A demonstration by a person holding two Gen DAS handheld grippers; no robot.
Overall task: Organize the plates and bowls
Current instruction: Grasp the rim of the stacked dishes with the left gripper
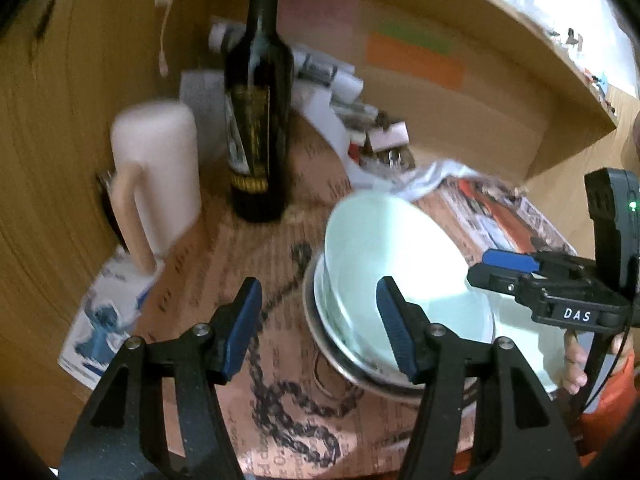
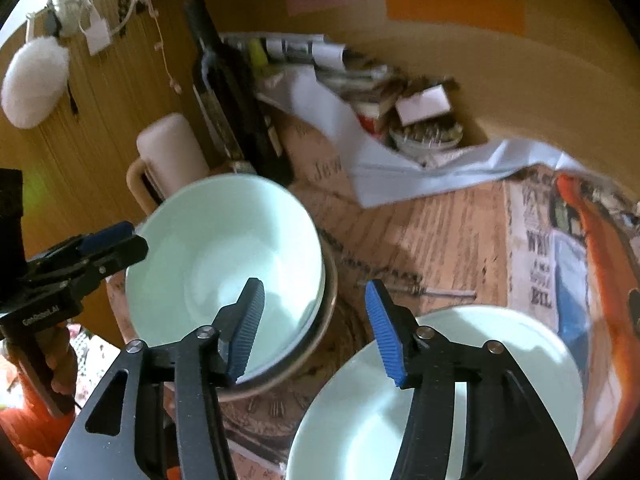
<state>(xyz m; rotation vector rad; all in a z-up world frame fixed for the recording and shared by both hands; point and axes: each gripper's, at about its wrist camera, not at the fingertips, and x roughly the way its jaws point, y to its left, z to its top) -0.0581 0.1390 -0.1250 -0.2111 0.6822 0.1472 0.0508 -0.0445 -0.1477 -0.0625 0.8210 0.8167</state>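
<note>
On a newspaper-covered table (image 2: 440, 232) against wood-panelled walls, a pale bowl (image 2: 224, 248) sits nested, apparently in a metal one. Both the left gripper (image 1: 320, 320) and the right gripper (image 2: 316, 328) gape empty beside a dark bottle (image 1: 258, 120).

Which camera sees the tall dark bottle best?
The left wrist view. There the dark bottle stands whole and upright, from cap to base, beside the white jug. In the right wrist view the bottle is blurred and leaning, and its base is hidden behind the pale bowl.

Wooden walls (image 1: 60, 128); shelf (image 1: 520, 40) overhead; newspaper-covered table (image 2: 440, 232).
</note>
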